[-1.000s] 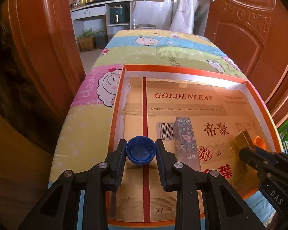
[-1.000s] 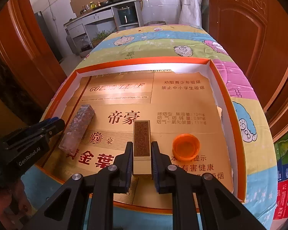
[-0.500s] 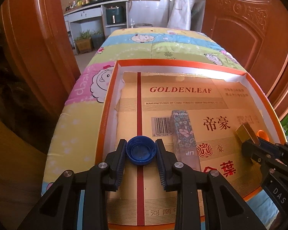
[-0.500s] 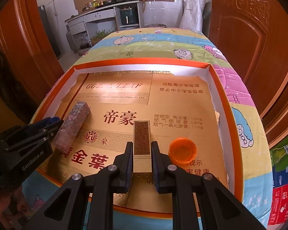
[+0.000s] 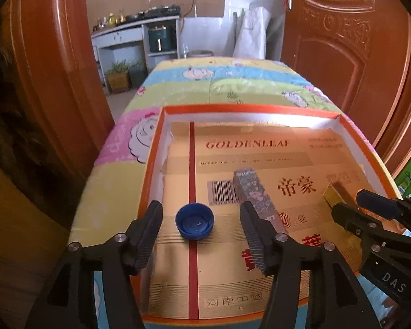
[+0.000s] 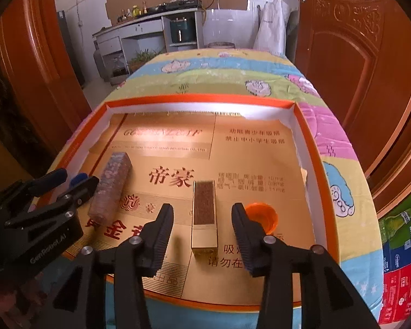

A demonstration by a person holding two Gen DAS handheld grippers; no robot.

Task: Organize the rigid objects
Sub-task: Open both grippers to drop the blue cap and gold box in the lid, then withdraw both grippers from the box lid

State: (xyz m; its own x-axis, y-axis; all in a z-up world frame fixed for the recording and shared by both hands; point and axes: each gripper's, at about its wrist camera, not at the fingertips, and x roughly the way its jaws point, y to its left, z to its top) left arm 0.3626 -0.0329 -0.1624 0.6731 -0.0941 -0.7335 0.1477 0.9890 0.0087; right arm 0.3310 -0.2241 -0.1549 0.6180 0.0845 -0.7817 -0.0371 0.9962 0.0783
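A shallow orange-rimmed tray [image 5: 150,170] [image 6: 307,148] with a gold printed floor lies on the quilt-covered table. A blue bottle cap [image 5: 195,221] lies open side up on the tray floor between the open fingers of my left gripper [image 5: 201,219], apart from both. A gold box [image 6: 204,216] [image 5: 335,192] lies flat between the open fingers of my right gripper [image 6: 202,219], untouched. A floral patterned box [image 5: 256,194] [image 6: 111,183] lies beside the blue cap. An orange cap [image 6: 261,216] sits just right of the right gripper's right finger.
The table is covered by a cartoon quilt [image 5: 233,82] and stands between wooden doors [image 5: 342,41]. A kitchen counter [image 6: 150,27] stands far behind. Colourful cartons [image 6: 402,260] stand at the right, below the table edge.
Both grippers have opened: the left one let go of the blue cap and the right one let go of the gold box. Both objects now rest on the tray floor.
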